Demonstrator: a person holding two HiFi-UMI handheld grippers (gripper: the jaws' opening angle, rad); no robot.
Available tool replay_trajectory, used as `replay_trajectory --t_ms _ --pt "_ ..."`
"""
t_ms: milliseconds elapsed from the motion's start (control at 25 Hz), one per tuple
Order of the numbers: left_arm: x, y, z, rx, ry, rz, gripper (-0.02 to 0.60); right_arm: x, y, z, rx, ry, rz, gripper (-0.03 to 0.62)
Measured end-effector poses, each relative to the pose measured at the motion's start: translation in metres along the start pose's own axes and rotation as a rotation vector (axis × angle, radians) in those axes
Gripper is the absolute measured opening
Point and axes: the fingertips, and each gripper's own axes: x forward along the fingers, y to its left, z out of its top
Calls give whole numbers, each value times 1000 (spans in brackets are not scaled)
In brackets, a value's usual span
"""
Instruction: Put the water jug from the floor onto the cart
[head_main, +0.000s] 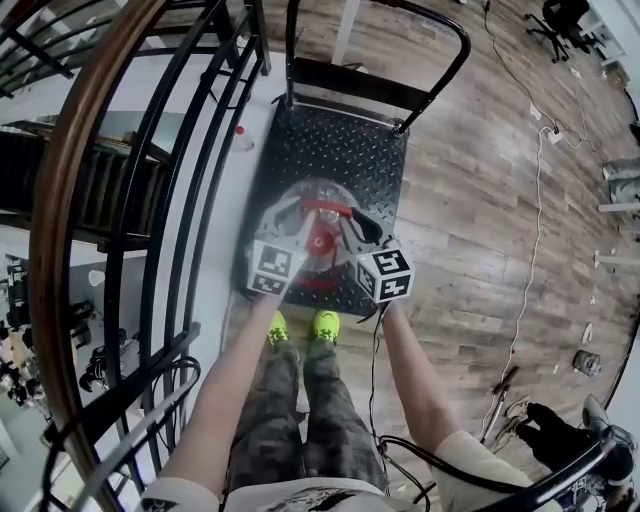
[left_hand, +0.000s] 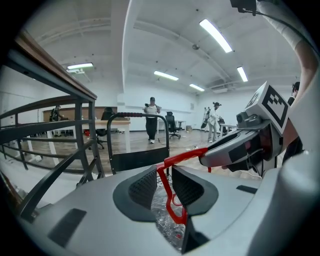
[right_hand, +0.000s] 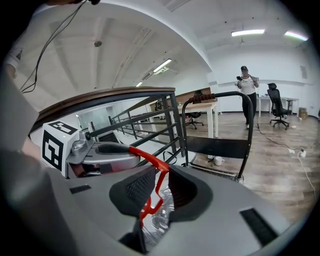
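Observation:
A clear water jug (head_main: 318, 195) with a red cap and a red carry handle (head_main: 326, 208) hangs over the near end of the black cart's deck (head_main: 335, 140). Whether its base touches the deck is hidden. My left gripper (head_main: 300, 213) is shut on the handle's left part and my right gripper (head_main: 352, 222) on its right part. In the left gripper view the red handle (left_hand: 168, 195) runs between the pads of the left gripper (left_hand: 165, 187), with the jug (left_hand: 167, 227) below. The right gripper view has the handle (right_hand: 159, 172) inside the right gripper (right_hand: 159, 189).
The cart's push bar (head_main: 445, 35) stands at its far end. A dark metal railing with a wooden rail (head_main: 70, 200) runs close along the left. Cables (head_main: 535, 200) lie on the wood floor at the right. A white mug (right_hand: 218, 160) sits beside the cart. People stand far off.

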Motion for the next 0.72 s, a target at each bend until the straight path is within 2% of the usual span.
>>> replay_trajectory --t_ms 480,600,720 --pt "41 21 8 -25 -22 -6 93 32 -31 19 -16 -51 -72 84" --pt "47 27 8 -52 -38 -3 94 39 -41 25 -20 -72 -96 124" --pt "51 30 9 -64 -48 3 97 46 -44 27 -8 -78 -93 127"
